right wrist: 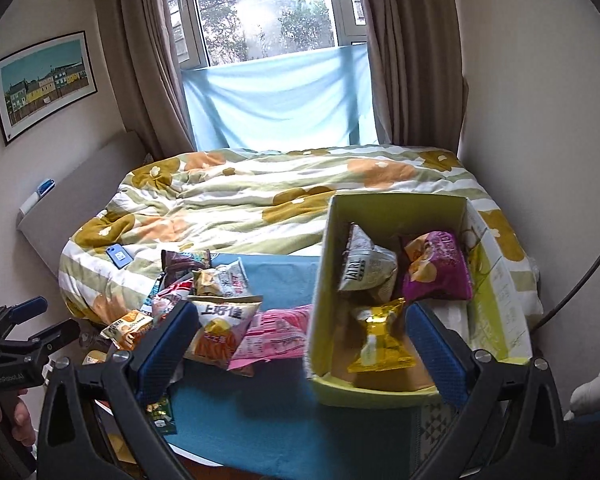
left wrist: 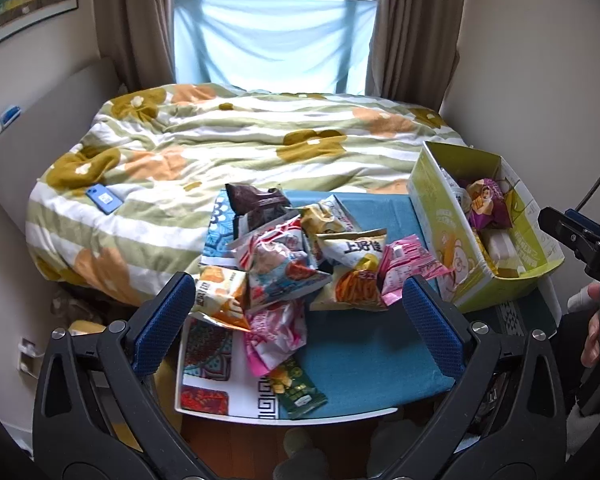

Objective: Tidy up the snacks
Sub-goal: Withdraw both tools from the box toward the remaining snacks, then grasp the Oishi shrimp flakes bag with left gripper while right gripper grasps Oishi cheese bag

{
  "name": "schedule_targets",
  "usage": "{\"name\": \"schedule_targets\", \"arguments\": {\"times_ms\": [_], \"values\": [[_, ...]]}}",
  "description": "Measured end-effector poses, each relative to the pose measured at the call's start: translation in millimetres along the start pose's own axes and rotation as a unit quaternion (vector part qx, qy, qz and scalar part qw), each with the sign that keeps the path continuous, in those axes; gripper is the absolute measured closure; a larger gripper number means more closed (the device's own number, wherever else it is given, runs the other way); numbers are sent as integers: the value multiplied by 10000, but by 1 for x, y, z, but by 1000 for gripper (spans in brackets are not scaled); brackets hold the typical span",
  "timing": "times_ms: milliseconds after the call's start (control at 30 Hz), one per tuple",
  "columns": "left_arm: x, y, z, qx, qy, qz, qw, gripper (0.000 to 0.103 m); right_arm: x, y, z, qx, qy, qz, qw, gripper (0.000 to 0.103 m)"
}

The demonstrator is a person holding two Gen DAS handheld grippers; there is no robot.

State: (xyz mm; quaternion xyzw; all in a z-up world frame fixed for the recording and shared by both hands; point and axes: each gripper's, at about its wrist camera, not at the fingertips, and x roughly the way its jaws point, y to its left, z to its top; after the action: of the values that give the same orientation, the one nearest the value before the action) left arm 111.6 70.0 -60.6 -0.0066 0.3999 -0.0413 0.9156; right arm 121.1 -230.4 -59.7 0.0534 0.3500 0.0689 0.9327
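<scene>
A: On the table (left wrist: 364, 364), toward its left half: heaped snack packets (left wrist: 296, 264), crowded together and overlapping.

B: Topmost ones?

A: Dark brown bag (left wrist: 260, 200) at the far edge, white-and-orange chip bag (left wrist: 356, 276) in the middle, pink packet (left wrist: 410, 268) touching it on the right, green packet (left wrist: 298, 392) alone at the near edge.

B: And the green box (right wrist: 320, 280)?

A: Standing on the right end of the table, top flaps open. Inside: gold packet (right wrist: 380, 340) nearest, grey-white bag (right wrist: 368, 268) behind it, purple bag (right wrist: 438, 268) to the right.

B: Left tool (left wrist: 300, 320)?

A: Spread wide, released, gripping nothing; blue pads either side of the pile, held above the near part of it.

B: Right tool (right wrist: 300, 344)?

A: Also spread and bare. Left pad over the chip bag side, right pad over the box's near corner, gold packet seen between them but not touched.

B: Beyond the table?

A: Bed with a striped floral duvet (left wrist: 220, 140), blue phone (left wrist: 102, 198) lying on it, blue cloth (right wrist: 276, 100) across the window.
</scene>
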Motion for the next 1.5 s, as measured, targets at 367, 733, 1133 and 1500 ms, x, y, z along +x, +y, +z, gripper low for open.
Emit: {"name": "schedule_targets", "arguments": {"times_ms": [367, 733, 1133, 1500], "values": [[76, 69, 29, -170, 585, -639, 9961, 0, 50, 83, -11, 324, 162, 71, 9993, 0], [189, 84, 40, -880, 1114, -843, 9863, 0, 140, 106, -28, 288, 622, 250, 9973, 0], [263, 61, 16, -862, 2097, -901, 9698, 6, 211, 99, -61, 80, 1551, 329, 9873, 0], [276, 55, 6, -763, 2420, -1060, 9614, 30, 224, 103, -57, -409, 1613, 373, 9853, 1]]}}
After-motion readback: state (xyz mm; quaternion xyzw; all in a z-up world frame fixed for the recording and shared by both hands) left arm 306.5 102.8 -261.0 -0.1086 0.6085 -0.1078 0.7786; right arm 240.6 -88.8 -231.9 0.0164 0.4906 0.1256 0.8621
